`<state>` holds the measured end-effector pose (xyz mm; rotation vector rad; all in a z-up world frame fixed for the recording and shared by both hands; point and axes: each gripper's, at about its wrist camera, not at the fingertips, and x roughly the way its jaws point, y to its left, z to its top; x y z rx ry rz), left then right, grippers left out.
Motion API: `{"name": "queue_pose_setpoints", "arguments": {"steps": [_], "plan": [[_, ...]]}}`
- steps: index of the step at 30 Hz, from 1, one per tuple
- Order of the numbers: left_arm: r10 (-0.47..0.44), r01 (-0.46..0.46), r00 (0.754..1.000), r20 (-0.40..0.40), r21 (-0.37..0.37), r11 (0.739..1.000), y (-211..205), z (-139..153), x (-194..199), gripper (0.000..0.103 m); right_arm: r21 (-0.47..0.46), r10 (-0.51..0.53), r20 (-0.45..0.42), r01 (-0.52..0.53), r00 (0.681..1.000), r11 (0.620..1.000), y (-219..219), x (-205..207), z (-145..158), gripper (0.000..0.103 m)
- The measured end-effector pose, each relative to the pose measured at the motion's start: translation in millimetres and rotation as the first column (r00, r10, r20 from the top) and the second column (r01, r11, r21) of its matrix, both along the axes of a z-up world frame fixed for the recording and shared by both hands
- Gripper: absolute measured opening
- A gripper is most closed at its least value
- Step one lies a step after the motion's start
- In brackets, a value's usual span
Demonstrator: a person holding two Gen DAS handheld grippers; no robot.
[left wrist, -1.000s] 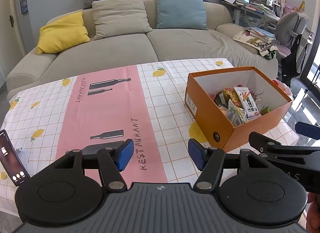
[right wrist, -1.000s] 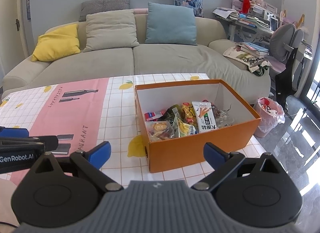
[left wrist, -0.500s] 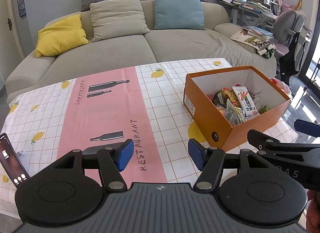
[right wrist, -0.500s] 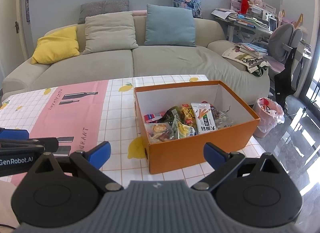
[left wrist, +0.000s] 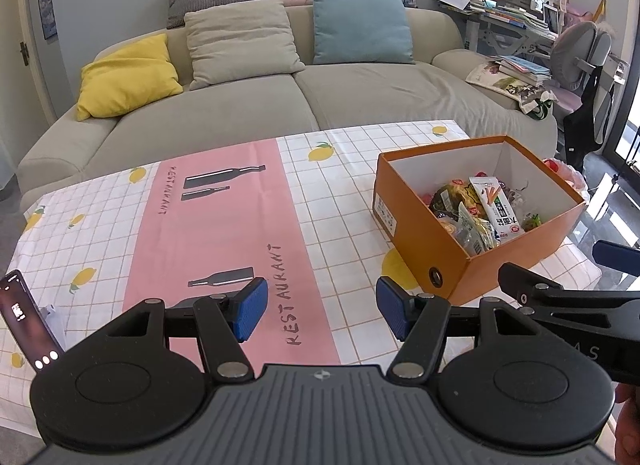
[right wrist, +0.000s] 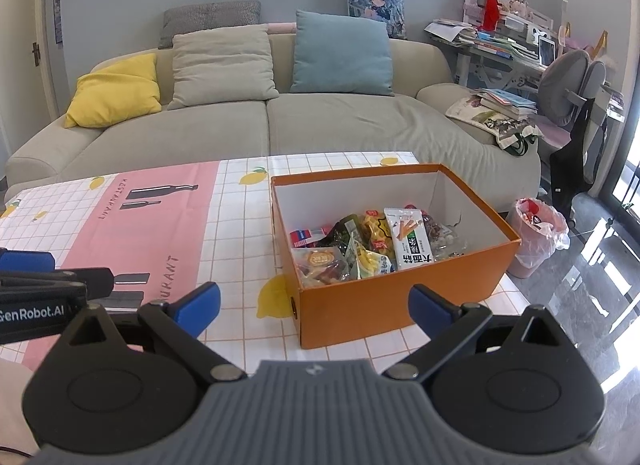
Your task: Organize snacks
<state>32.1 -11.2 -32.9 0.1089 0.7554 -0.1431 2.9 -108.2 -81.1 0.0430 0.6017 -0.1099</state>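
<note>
Your left gripper (left wrist: pixel 318 311) and right gripper (right wrist: pixel 314 307) both stand with jaws wide apart, empty. The orange box (right wrist: pixel 384 305) on the tabletop (left wrist: pixel 340 225) sits at 2 o'clock; its near wall hides the lower snack packets (right wrist: pixel 376 245).

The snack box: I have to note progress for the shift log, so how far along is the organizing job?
Done: snack packets already lie heaped inside the orange box, and none show on the tablecloth. In hand: nothing; the left gripper and right gripper both stand open and empty, short of the box. Left: possibly tidying the jumbled packets; whether more snacks wait out of view cannot be told.
</note>
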Motion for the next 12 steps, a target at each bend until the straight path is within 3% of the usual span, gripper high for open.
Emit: {"name": "queue_pose_setpoints", "arguments": {"steps": [12], "plan": [[-0.013,0.013,1.000,0.020,0.010,1.000,1.9,1.8,-2.6,0.075,-0.003,0.009,-0.002,-0.009,1.000,1.000,1.0,0.5,1.0,0.098]]}}
